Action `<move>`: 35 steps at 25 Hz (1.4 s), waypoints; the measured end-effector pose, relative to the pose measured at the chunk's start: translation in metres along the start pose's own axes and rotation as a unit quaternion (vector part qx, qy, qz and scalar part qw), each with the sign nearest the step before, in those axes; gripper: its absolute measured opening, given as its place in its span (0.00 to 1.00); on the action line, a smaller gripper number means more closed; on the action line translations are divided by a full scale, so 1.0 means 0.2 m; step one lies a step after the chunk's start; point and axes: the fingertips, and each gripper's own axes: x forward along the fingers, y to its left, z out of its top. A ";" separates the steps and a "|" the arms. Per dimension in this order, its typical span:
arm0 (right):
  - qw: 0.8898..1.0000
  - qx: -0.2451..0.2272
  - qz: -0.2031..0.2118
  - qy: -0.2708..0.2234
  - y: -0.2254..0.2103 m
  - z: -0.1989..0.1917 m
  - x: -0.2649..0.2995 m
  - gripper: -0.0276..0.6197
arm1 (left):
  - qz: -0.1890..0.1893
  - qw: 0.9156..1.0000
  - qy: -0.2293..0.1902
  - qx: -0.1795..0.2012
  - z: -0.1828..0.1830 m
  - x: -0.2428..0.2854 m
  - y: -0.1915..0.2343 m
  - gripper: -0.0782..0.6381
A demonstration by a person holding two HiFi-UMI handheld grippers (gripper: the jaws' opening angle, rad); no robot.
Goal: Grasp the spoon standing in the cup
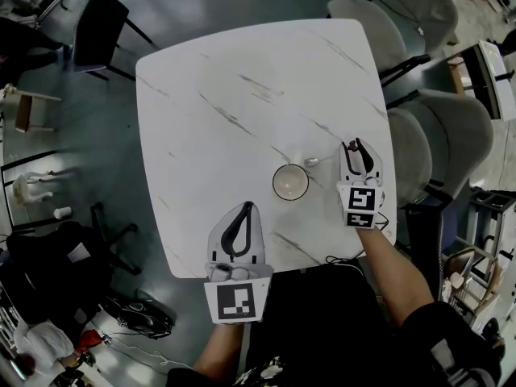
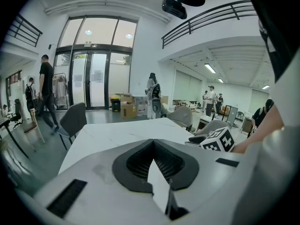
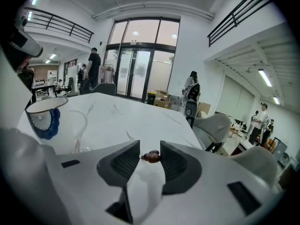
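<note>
A white cup with a blue pattern stands on the white marble table, and nothing shows inside it. Just right of the cup, a clear spoon lies on the tabletop. Right of the spoon, my right gripper is low over the table and open. A small dark brown lump lies between its tips. My left gripper is shut and empty near the table's front edge, left of the cup.
Grey padded chairs line the table's right side, and a black chair stands off the far left corner. Bags and clutter lie on the floor at the left. Several people stand far off in the hall.
</note>
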 end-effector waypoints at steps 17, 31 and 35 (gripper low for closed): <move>0.994 0.084 0.072 -0.015 0.00 0.18 -0.22 0.16 | 0.006 1.000 0.000 0.003 0.03 0.01 -0.02 0.12; 0.992 0.078 0.095 -0.031 -0.04 0.26 -0.58 0.14 | -0.006 0.999 -0.037 0.032 0.21 0.02 -0.14 0.12; 0.989 0.079 0.098 -0.071 -0.09 0.41 -0.62 0.14 | 0.000 0.997 -0.051 0.057 0.30 0.01 -0.16 0.12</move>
